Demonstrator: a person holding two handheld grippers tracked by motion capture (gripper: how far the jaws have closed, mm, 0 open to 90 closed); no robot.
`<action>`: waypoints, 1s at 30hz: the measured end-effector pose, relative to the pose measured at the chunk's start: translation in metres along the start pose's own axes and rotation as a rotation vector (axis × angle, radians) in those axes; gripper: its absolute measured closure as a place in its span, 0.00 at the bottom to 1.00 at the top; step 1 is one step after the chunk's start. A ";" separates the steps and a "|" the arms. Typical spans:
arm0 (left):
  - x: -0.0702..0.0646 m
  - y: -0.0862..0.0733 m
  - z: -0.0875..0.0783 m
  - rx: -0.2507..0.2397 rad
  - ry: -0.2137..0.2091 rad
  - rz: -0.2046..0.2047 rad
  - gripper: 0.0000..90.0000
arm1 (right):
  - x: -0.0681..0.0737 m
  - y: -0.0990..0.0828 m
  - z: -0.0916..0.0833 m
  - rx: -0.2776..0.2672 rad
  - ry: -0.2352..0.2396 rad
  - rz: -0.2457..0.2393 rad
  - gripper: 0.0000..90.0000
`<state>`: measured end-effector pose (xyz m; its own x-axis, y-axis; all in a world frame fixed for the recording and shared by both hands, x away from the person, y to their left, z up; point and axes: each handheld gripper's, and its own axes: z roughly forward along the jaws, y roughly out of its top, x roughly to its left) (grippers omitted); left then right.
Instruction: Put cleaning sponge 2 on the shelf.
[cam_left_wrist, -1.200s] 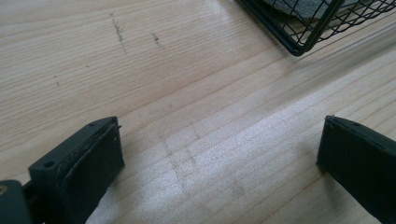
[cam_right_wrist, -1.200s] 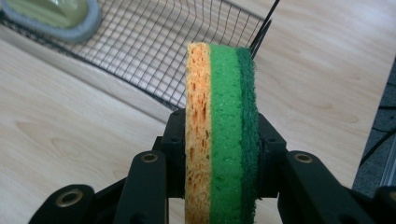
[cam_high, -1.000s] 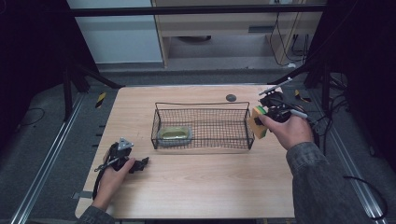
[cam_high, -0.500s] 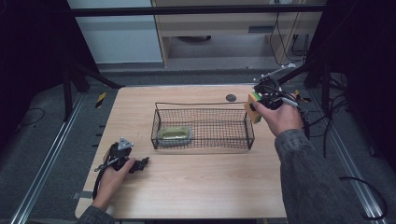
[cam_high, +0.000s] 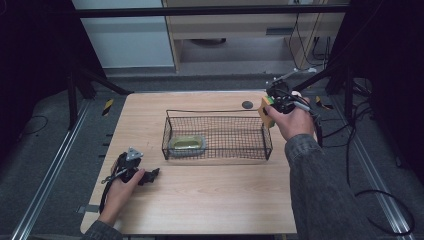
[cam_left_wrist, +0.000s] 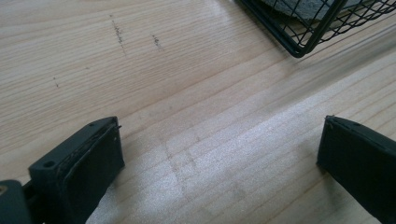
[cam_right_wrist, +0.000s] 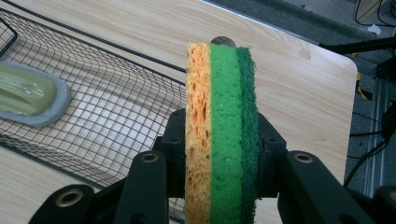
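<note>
My right gripper (cam_high: 270, 107) is shut on a stack of sponges (cam_right_wrist: 220, 135), orange, light green and dark green, held on edge between its jaws. It hovers just off the right end of the black wire basket (cam_high: 218, 112), toward the far right corner of the table. Inside the basket (cam_right_wrist: 116, 112), at its left end, lies a grey pad with a green top (cam_high: 187, 144) (cam_right_wrist: 28, 95). My left gripper (cam_high: 150, 175) rests on the table near the front left, its fingers (cam_left_wrist: 88, 163) wide apart over bare wood and nothing between them.
A small dark round disc (cam_high: 247, 104) lies on the table behind the basket, and shows just beyond the sponges (cam_right_wrist: 223, 41). The basket's near corner (cam_left_wrist: 299, 46) lies ahead of the left gripper. Cables and a frame post stand off the table's right edge.
The right hand has carried the sponges from beside the basket's right end toward the far right corner of the table. The left hand has stayed where it was.
</note>
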<state>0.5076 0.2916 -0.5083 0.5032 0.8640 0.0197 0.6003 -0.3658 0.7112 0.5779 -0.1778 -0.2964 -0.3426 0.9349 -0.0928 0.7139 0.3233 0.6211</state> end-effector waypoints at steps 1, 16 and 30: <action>0.000 0.000 0.000 0.001 0.000 0.001 0.00 | 0.001 0.001 0.002 0.001 -0.002 0.002 0.72; 0.000 0.001 0.001 0.000 -0.002 0.001 0.00 | 0.007 0.000 0.024 0.027 -0.006 -0.003 0.72; 0.000 0.001 0.001 0.003 -0.001 0.003 0.00 | 0.010 0.000 0.036 0.045 0.001 -0.002 0.72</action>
<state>0.5086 0.2914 -0.5081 0.5054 0.8626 0.0213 0.6004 -0.3693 0.7093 0.5963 -0.1630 -0.3255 -0.3442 0.9343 -0.0932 0.7403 0.3311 0.5850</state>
